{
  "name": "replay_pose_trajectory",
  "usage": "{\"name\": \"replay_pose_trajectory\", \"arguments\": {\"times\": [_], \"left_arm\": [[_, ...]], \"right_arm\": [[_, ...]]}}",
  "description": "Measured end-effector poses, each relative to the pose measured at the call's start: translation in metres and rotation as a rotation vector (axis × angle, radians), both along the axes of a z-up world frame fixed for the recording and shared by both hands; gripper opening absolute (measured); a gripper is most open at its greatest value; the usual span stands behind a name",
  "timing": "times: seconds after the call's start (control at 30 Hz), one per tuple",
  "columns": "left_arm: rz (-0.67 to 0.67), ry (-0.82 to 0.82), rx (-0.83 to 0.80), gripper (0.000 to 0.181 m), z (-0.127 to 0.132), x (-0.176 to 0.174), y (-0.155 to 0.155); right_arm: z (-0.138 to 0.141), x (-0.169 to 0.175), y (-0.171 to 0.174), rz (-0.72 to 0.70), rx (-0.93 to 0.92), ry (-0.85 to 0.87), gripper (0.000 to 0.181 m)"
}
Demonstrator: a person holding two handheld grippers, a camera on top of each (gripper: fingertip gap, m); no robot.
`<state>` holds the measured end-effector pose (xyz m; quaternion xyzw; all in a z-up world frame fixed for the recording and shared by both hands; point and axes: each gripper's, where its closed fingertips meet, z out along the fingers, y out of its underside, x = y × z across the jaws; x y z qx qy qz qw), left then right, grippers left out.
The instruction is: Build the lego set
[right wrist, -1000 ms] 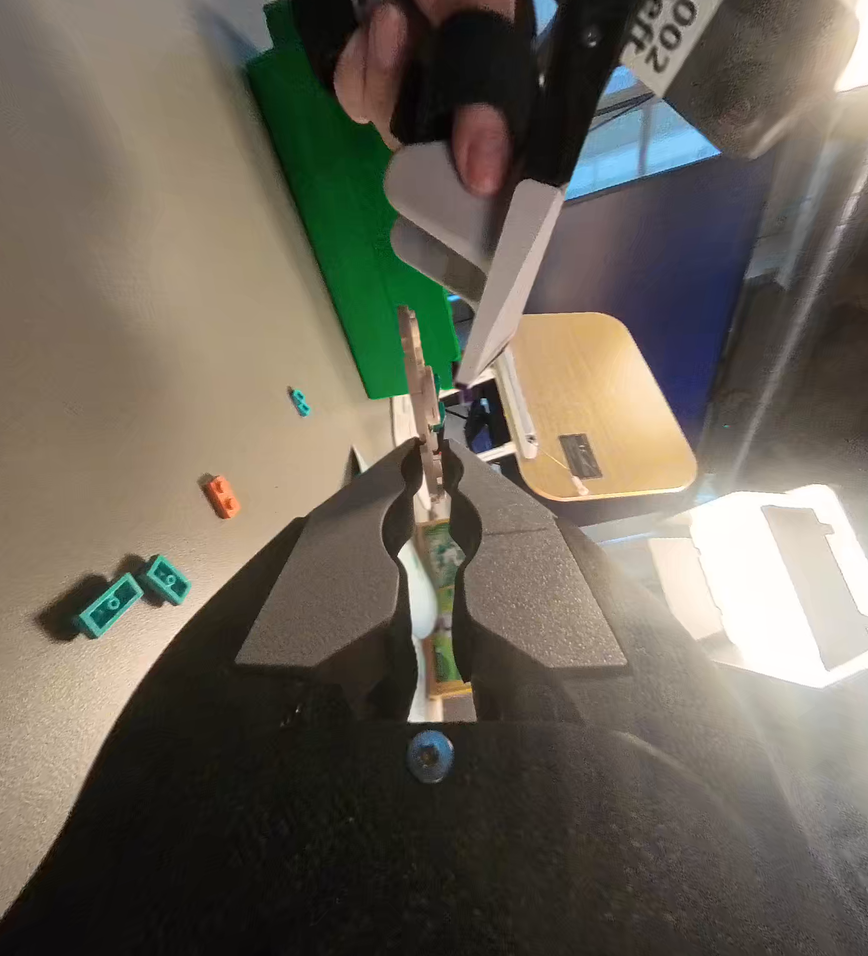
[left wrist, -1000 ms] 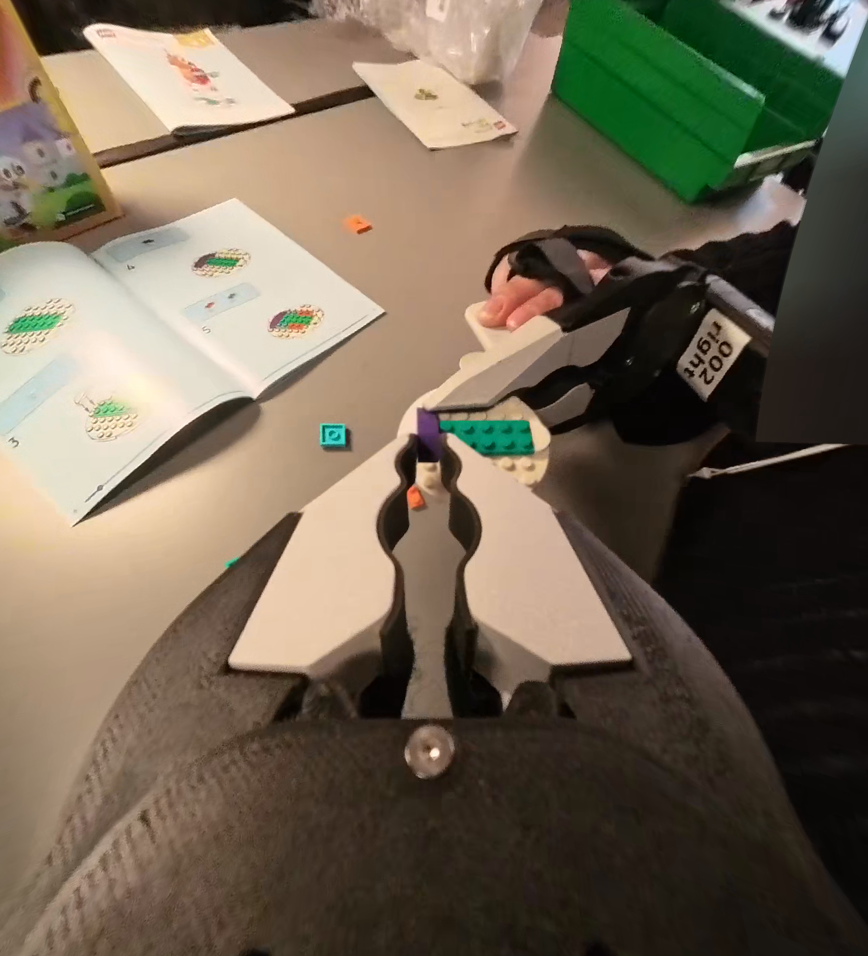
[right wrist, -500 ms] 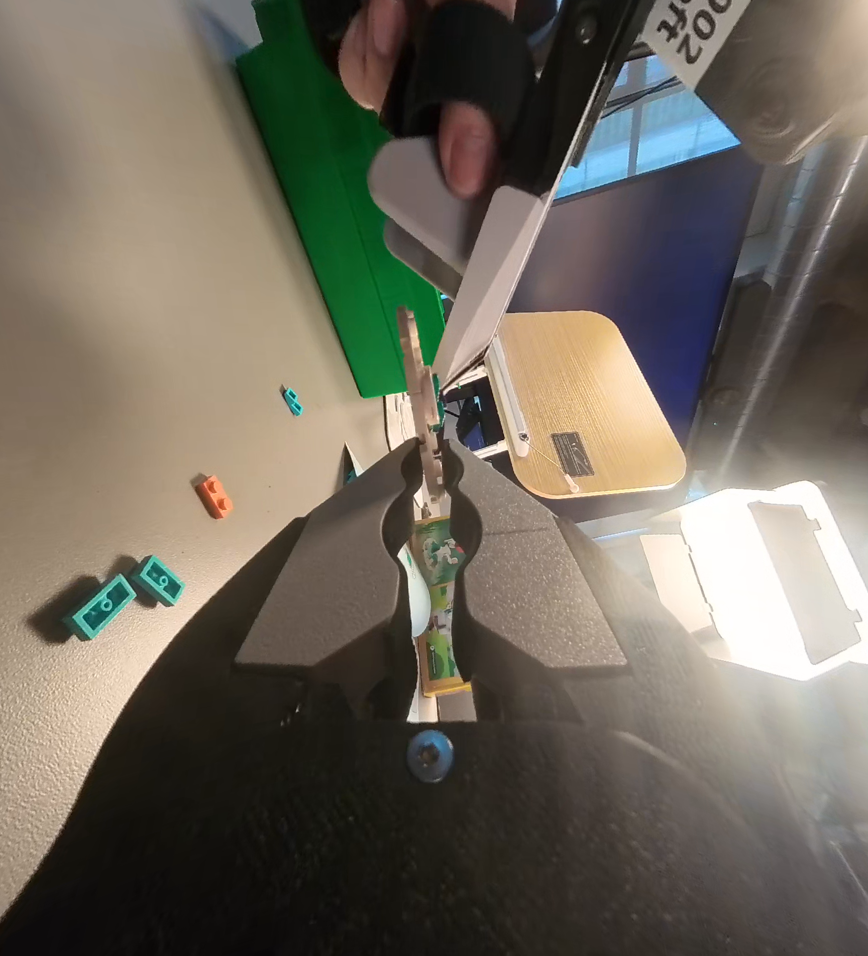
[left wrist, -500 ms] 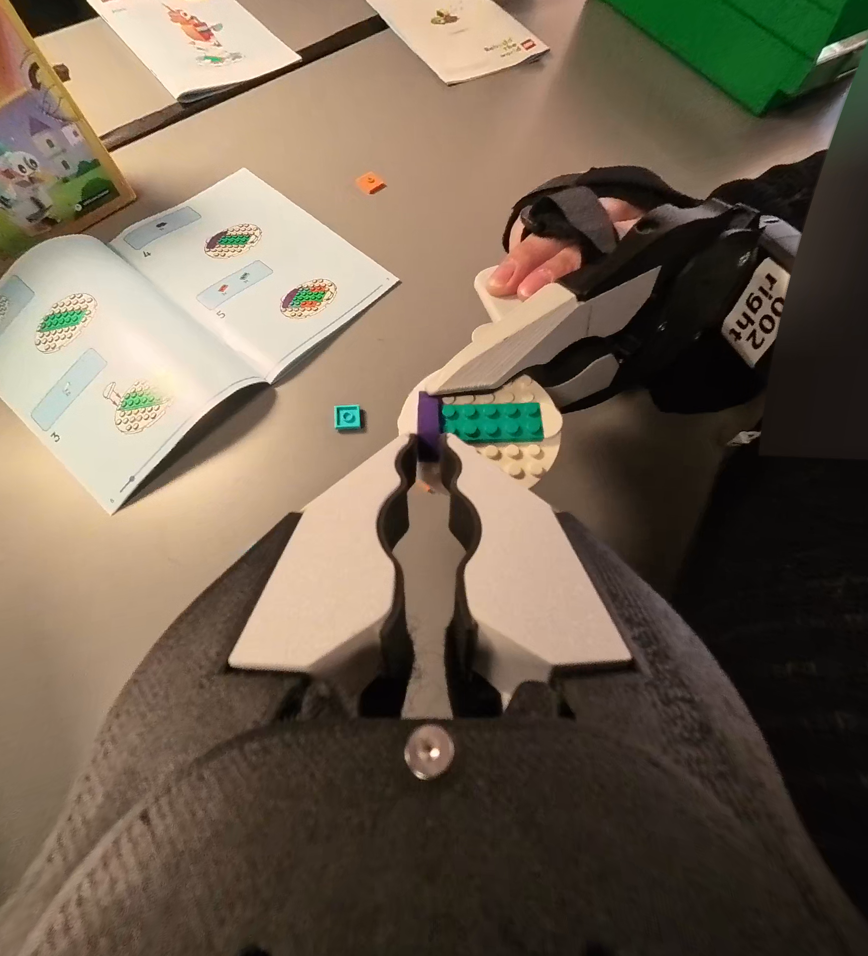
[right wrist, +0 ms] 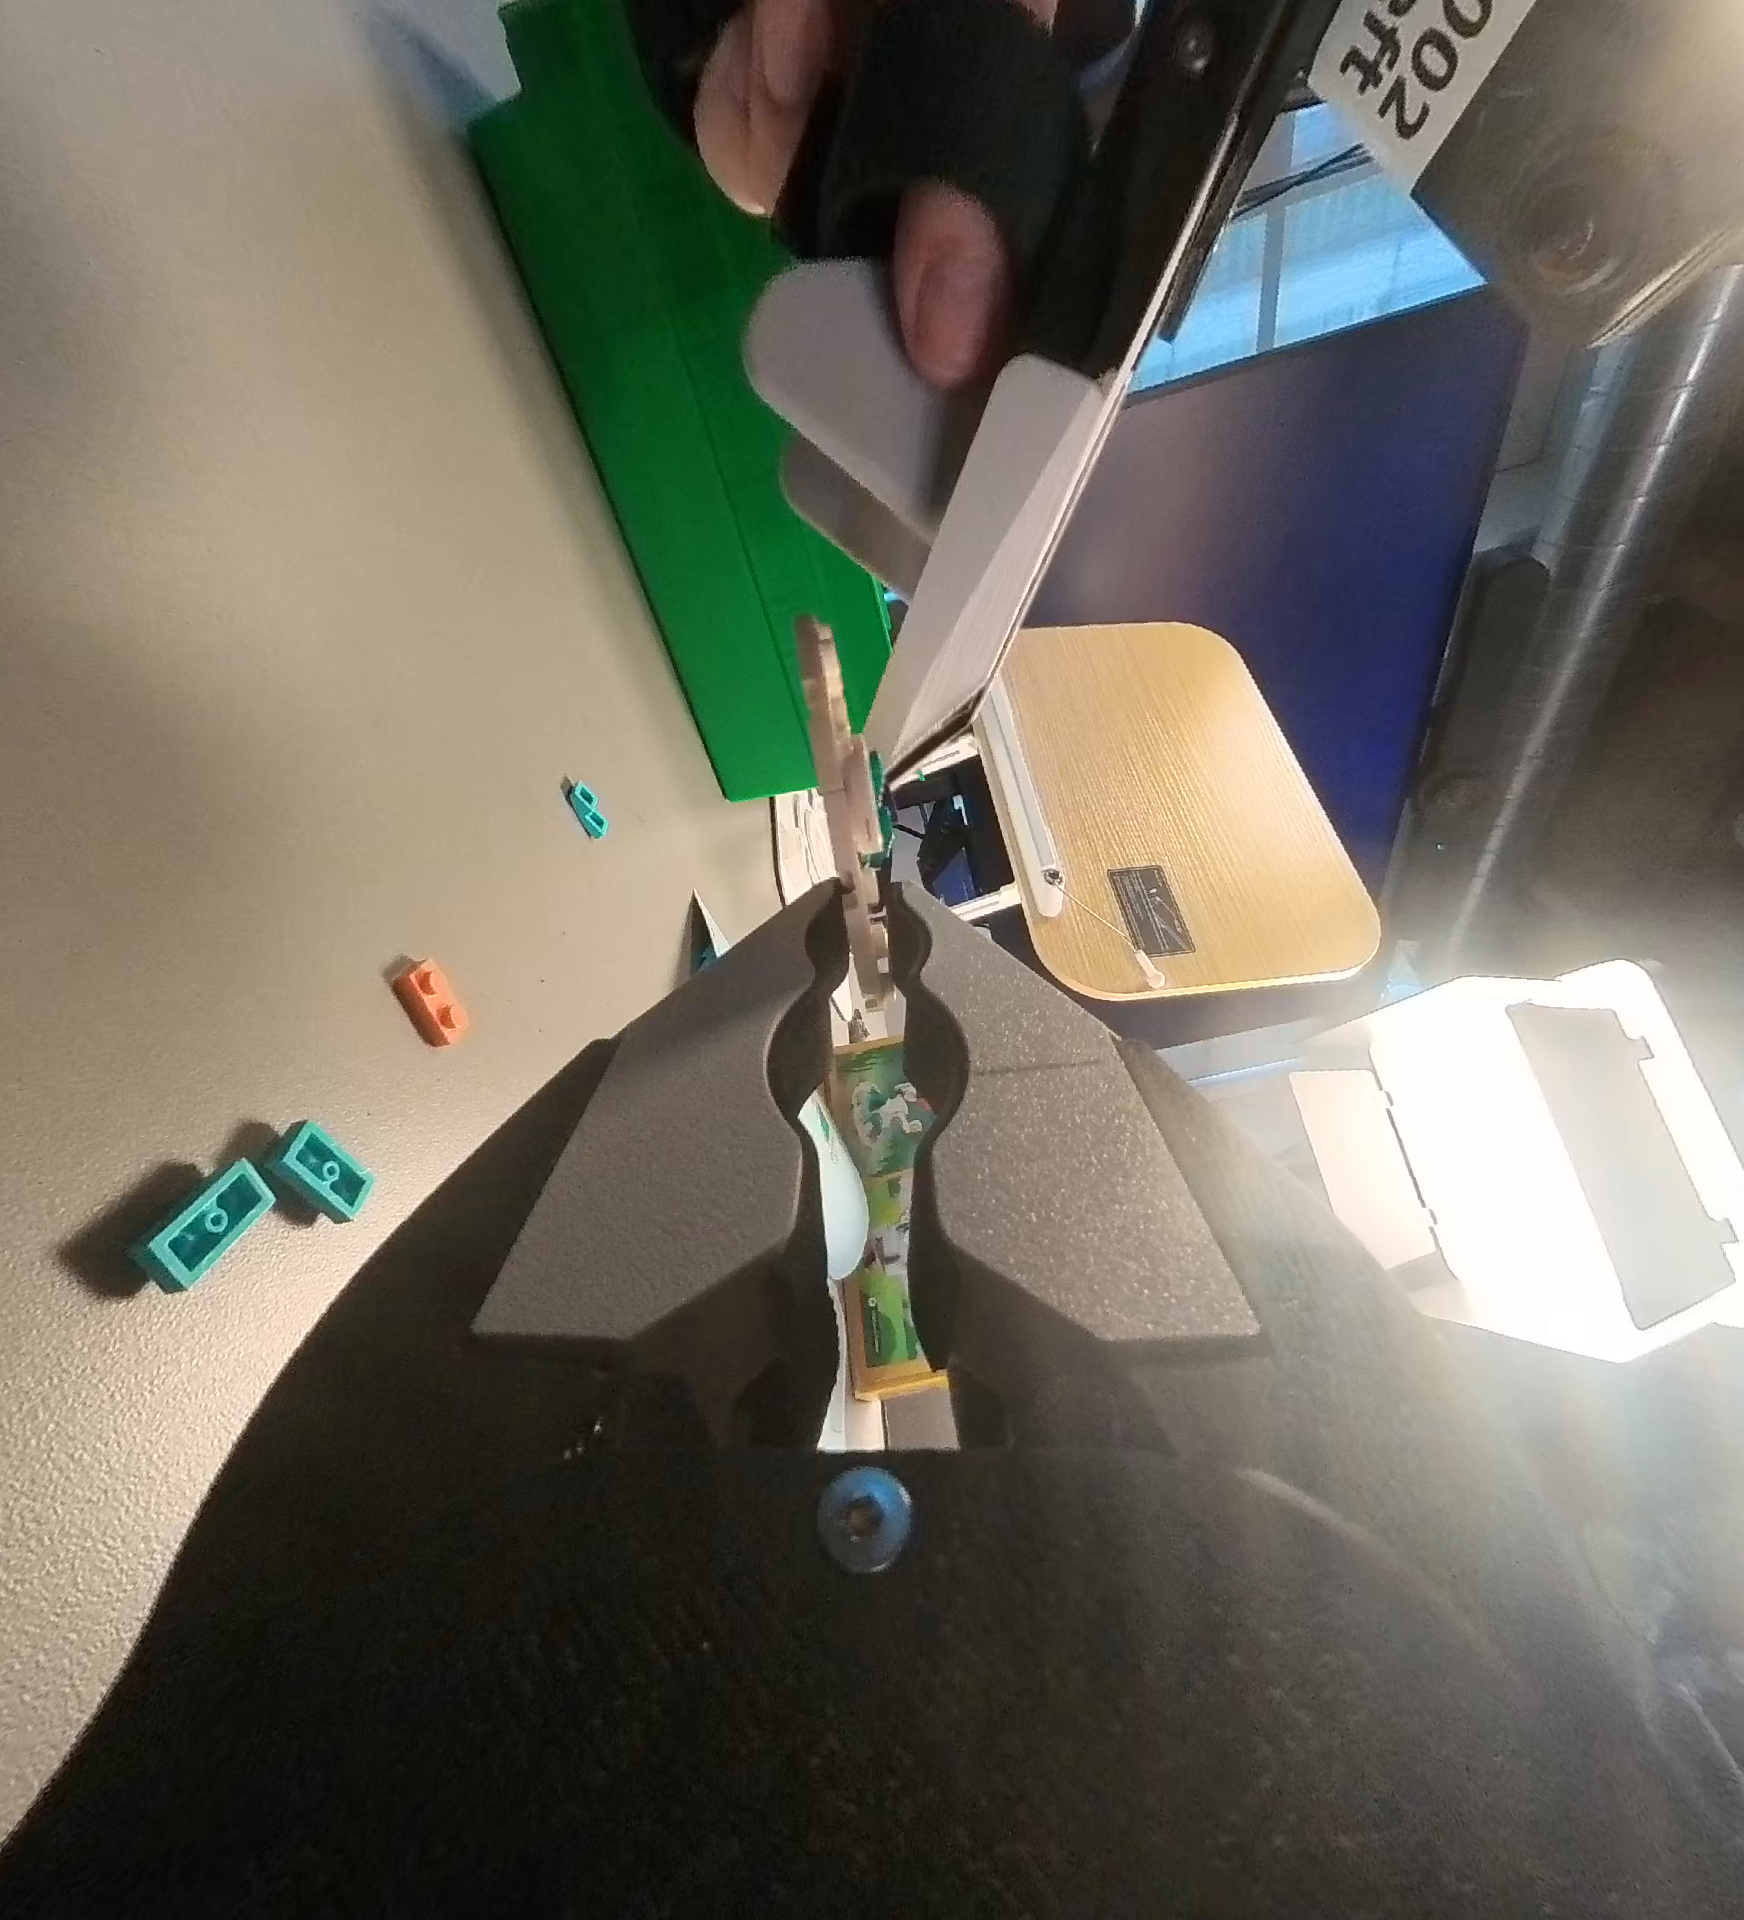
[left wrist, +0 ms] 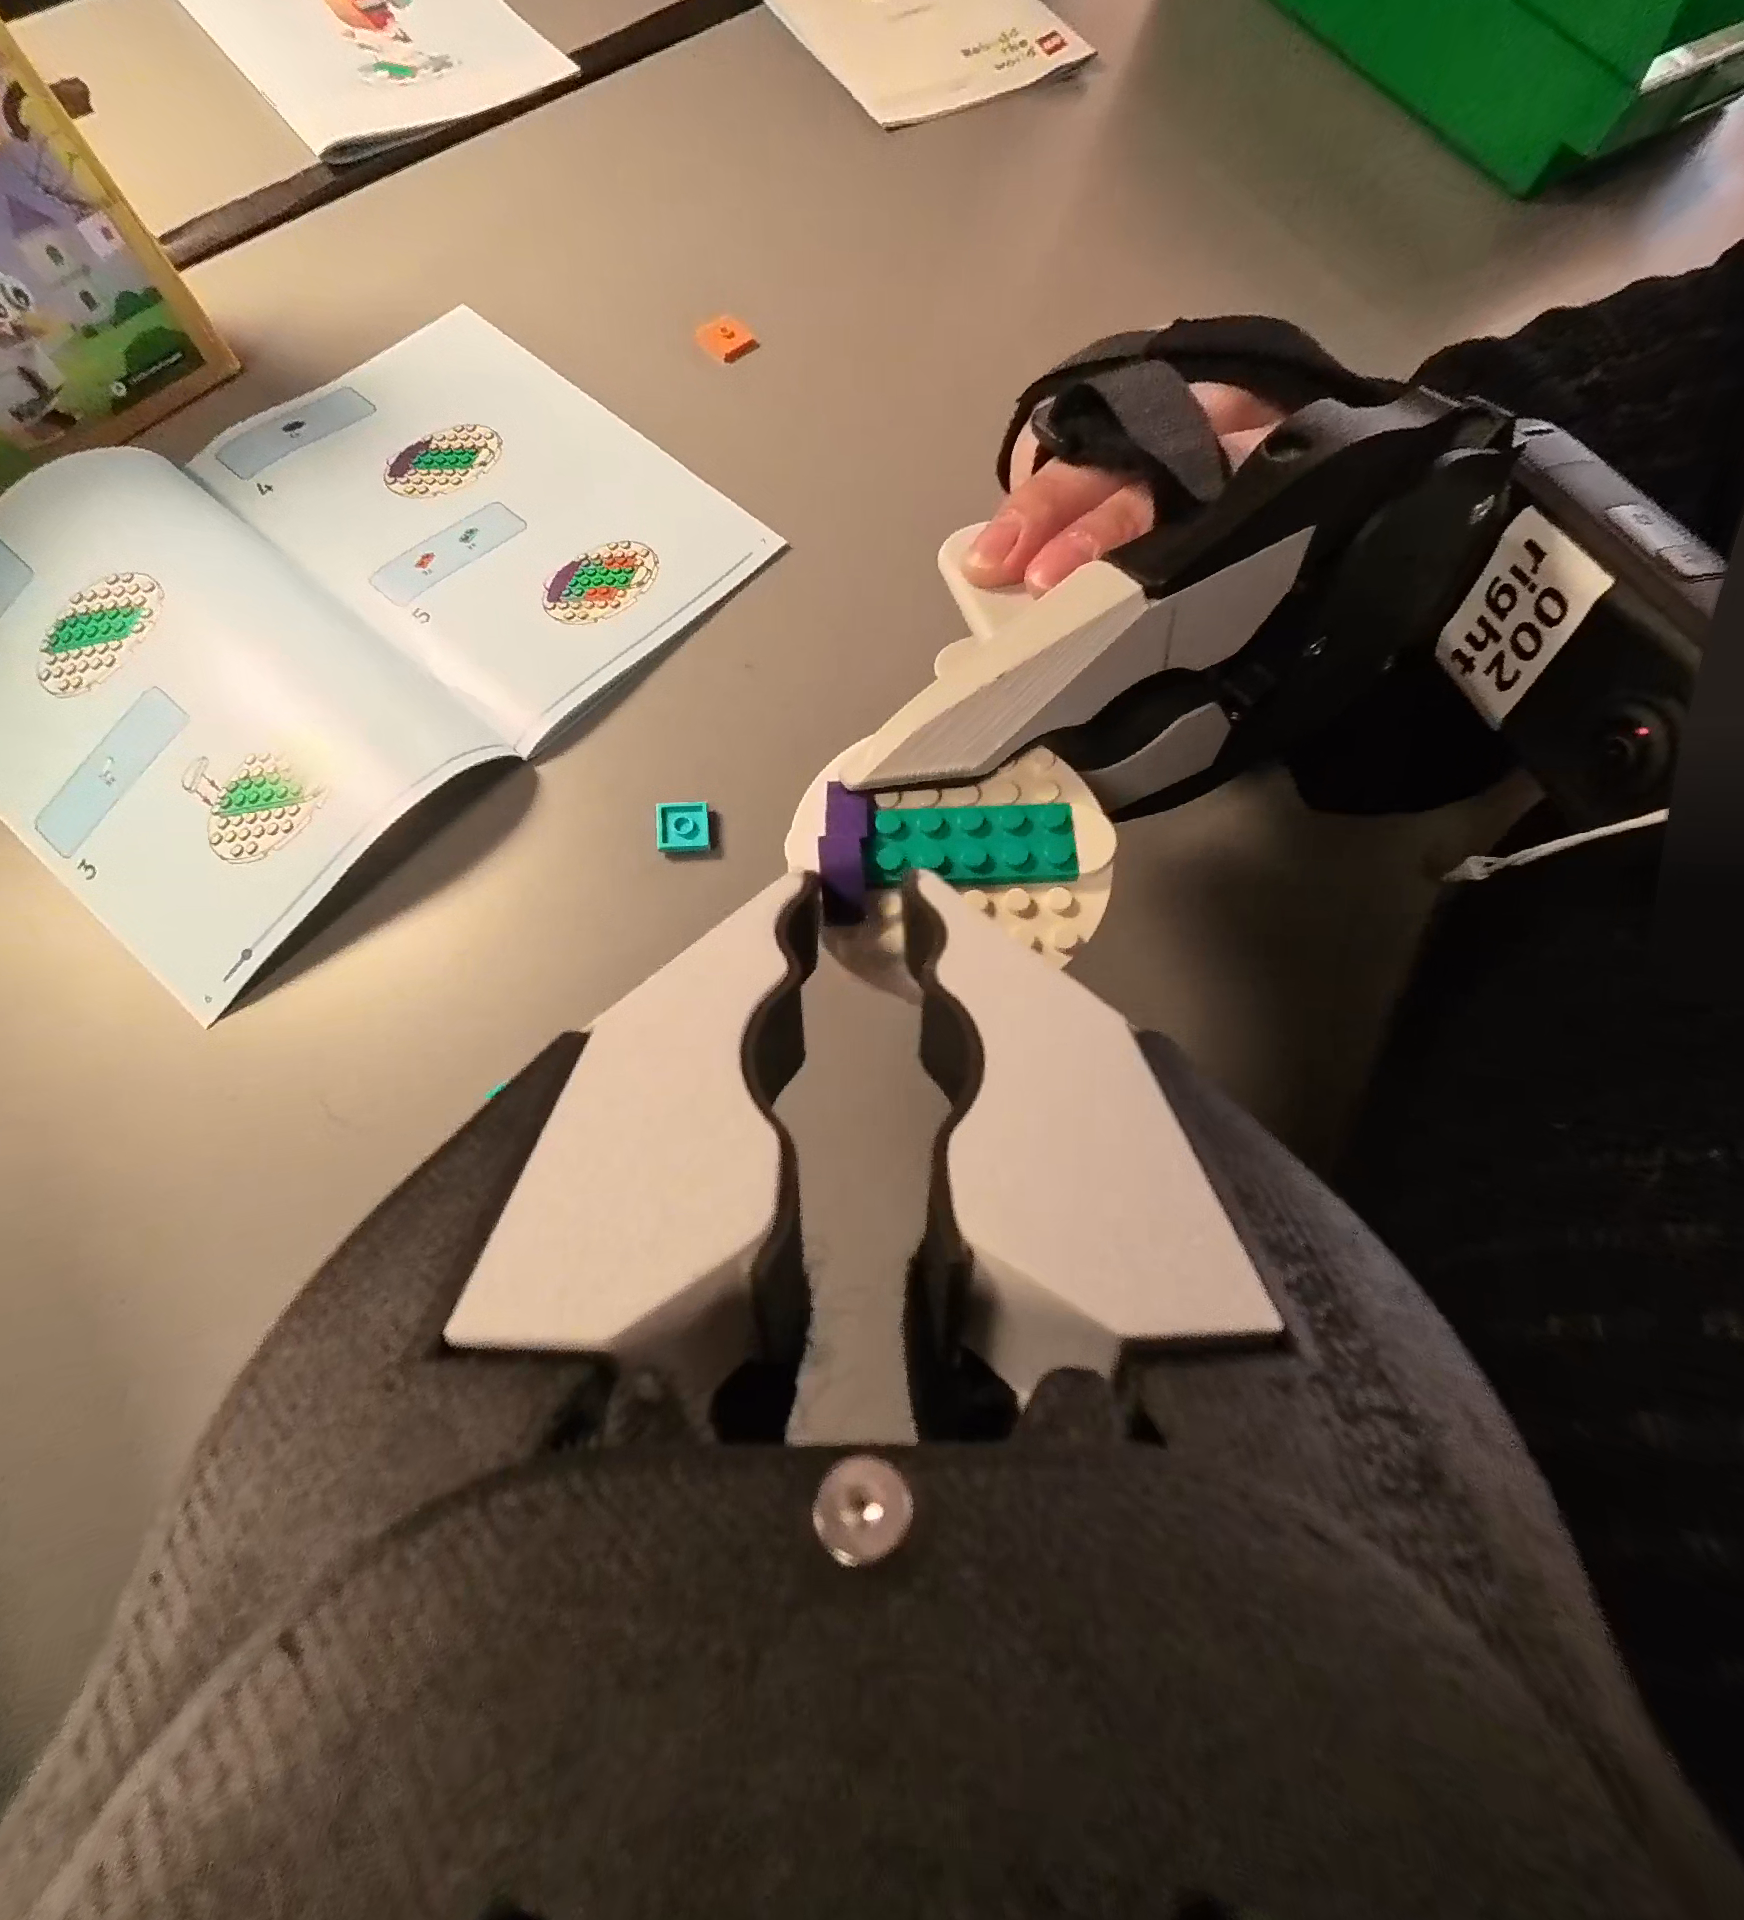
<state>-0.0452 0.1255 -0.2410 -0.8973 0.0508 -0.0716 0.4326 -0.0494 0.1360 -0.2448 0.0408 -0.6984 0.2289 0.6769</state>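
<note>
Left gripper (left wrist: 863, 894), pale grey smooth plastic with wavy inner edges on a dark ribbed body, stood parted by a narrow gap, nothing between its tips; they sat at the near edge of the round plate (left wrist: 1044, 925), just beside the purple brick (left wrist: 844, 847). Right gripper (right wrist: 866, 904), matte black and grainy, was clamped on the edge of that plate, seen edge-on in its own view. Round plate: cream, studded, held above the grey table (left wrist: 172, 1143). On it, a long teal studded brick (left wrist: 977, 844), the purple piece touching its left end. Loose on the table: one small square teal tile (left wrist: 684, 828) left of the plate, an orange tile (left wrist: 726, 338) farther back, two teal bricks (right wrist: 250, 1200) touching at their corners, one orange brick (right wrist: 432, 1000). Open instruction booklet (left wrist: 328, 665), glossy paper, lay to the left; a picture box (left wrist: 26, 270) stood behind it. Green plastic bin (left wrist: 1533, 73) at the far right corner. A gloved hand (left wrist: 1096, 488) worked the right gripper.
</note>
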Motion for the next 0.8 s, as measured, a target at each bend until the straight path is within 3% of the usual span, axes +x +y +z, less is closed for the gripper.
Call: {"name": "replay_pose_trajectory", "arguments": {"times": [0.13,0.3,0.43,0.53,0.67,0.8], "left_arm": [[-0.035,0.017,0.089,0.03,0.01,0.003,-0.003],[-0.129,0.159,0.253,0.047,0.013,0.002,-0.013],[-0.153,0.62,0.233,0.053,-0.016,-0.014,-0.011],[-0.184,0.904,0.272,0.054,-0.021,-0.013,-0.002],[-0.221,1.06,0.341,0.045,-0.017,-0.004,0.007],[-0.215,1.098,0.335,0.037,-0.018,-0.008,0.009]], "right_arm": [[0.0,-0.001,0.001,-0.002,-0.02,-0.011,0.006],[0.001,-0.004,0.005,-0.013,-0.053,-0.032,0.006],[0.0,-0.004,0.005,-0.013,-0.058,-0.042,0.005],[-0.001,-0.005,0.005,-0.015,-0.058,-0.049,0.005],[-0.001,-0.005,0.005,-0.013,-0.063,-0.053,0.005],[-0.002,-0.004,0.004,-0.008,-0.062,-0.055,0.005]]}}
